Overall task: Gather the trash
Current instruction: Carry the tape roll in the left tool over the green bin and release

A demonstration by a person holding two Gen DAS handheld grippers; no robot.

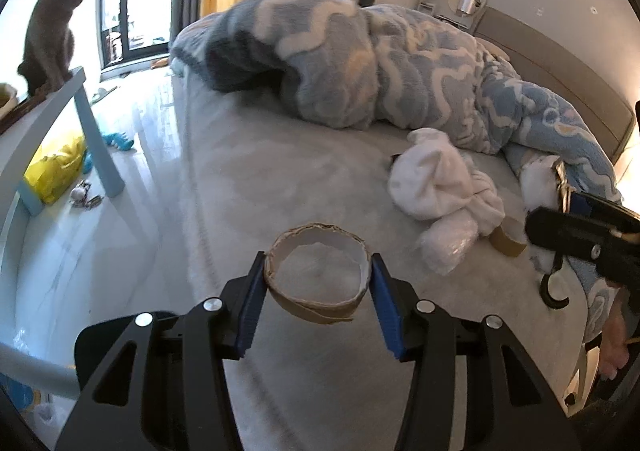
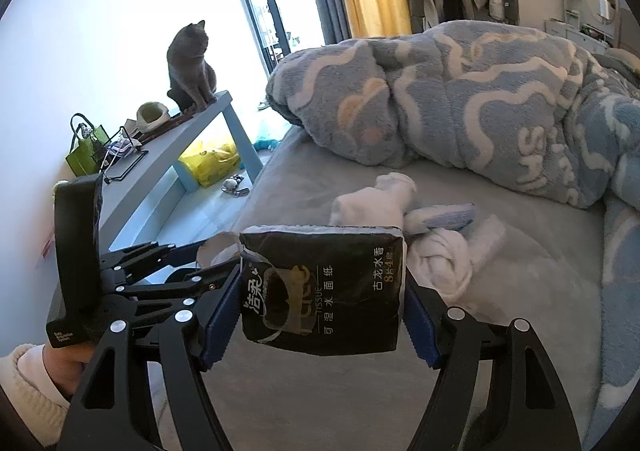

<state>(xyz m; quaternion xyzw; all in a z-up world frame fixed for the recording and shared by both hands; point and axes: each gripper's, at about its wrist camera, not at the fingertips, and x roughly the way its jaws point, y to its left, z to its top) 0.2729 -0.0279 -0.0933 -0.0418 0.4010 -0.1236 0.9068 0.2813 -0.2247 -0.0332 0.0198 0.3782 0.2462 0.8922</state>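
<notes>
My left gripper (image 1: 318, 291) is shut on an empty cardboard tape roll (image 1: 316, 305) and holds it above the grey bed (image 1: 280, 171). My right gripper (image 2: 320, 315) is shut on a black tissue packet (image 2: 324, 291) above the bed (image 2: 520, 311). The left gripper also shows in the right wrist view (image 2: 208, 263), just left of the packet, with the roll (image 2: 216, 245) in it. A second cardboard roll (image 1: 506, 239) lies on the bed beside crumpled white cloths (image 1: 440, 191). The right gripper's body (image 1: 580, 235) shows at the right edge of the left wrist view.
A blue-and-white fleece blanket (image 1: 380, 63) is heaped across the far bed. A grey cat (image 2: 192, 67) sits on a light blue table (image 2: 168, 155) left of the bed. A yellow bag (image 2: 208, 163) and small items lie on the floor below it.
</notes>
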